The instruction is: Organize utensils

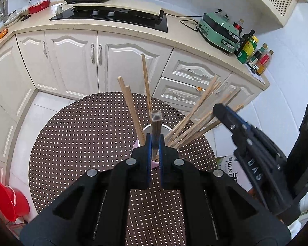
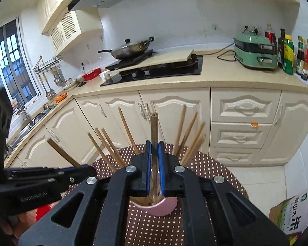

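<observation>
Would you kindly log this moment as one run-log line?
left gripper: shut on dark chopstick | right gripper: shut on light chopstick | both over pink cup

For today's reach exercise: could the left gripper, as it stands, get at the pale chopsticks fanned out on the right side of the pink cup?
Probably not yet. The left gripper is shut on a dark chopstick, so its fingers are occupied, and the right gripper sits right against the pale chopsticks above the pink cup.
</observation>
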### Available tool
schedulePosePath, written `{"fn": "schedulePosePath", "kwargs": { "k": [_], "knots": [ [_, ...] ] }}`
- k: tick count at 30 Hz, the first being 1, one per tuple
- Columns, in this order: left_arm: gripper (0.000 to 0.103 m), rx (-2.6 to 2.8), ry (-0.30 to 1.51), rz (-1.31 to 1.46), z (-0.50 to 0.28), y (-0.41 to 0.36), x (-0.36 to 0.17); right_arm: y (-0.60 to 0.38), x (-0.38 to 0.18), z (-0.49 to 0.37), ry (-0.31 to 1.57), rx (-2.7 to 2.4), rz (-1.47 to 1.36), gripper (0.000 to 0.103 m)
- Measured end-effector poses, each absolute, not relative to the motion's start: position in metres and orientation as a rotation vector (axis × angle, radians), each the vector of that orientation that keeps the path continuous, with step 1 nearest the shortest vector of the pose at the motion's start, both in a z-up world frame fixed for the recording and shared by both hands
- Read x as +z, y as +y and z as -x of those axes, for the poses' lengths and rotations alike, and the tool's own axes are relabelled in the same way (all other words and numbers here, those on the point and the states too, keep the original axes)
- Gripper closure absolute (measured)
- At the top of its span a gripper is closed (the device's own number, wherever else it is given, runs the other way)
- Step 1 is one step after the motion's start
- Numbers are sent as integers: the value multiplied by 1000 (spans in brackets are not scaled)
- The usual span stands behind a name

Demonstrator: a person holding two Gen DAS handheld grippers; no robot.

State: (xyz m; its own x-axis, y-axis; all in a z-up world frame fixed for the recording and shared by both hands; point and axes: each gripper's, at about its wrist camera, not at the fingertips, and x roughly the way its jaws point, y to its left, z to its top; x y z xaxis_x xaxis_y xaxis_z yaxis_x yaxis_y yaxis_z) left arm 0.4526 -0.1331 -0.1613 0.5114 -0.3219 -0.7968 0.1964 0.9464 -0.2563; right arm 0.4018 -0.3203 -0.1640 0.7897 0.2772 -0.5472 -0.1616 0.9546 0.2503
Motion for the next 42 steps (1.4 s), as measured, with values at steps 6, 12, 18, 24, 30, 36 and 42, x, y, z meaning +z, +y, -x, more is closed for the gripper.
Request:
{"fn": "schedulePosePath", "kwargs": {
  "k": [6,12,18,24,30,36,42],
  "knots": [
    [96,-289,991,144,-449,-133,-163,-323,-169,-395,627,237,-201,97],
    [91,-264,992,144,-442,-134,-161,-325,-169,-390,645,249,-223,94],
    [50,-232,934,122,-423,-130,-151,-323,-168,-380,657,257,-217,87],
    [48,-201,889,126,-402,-119,-138,-315,-156,-362,634,270,-194,83],
    [38,-164,808,132,-364,-95,-116,-302,-132,-329,581,274,-148,74],
    [32,-138,720,111,-313,-68,-92,-283,-106,-281,533,262,-117,55],
    [26,-128,652,86,-253,-47,-73,-265,-85,-224,495,237,-103,37]
  ]
}}
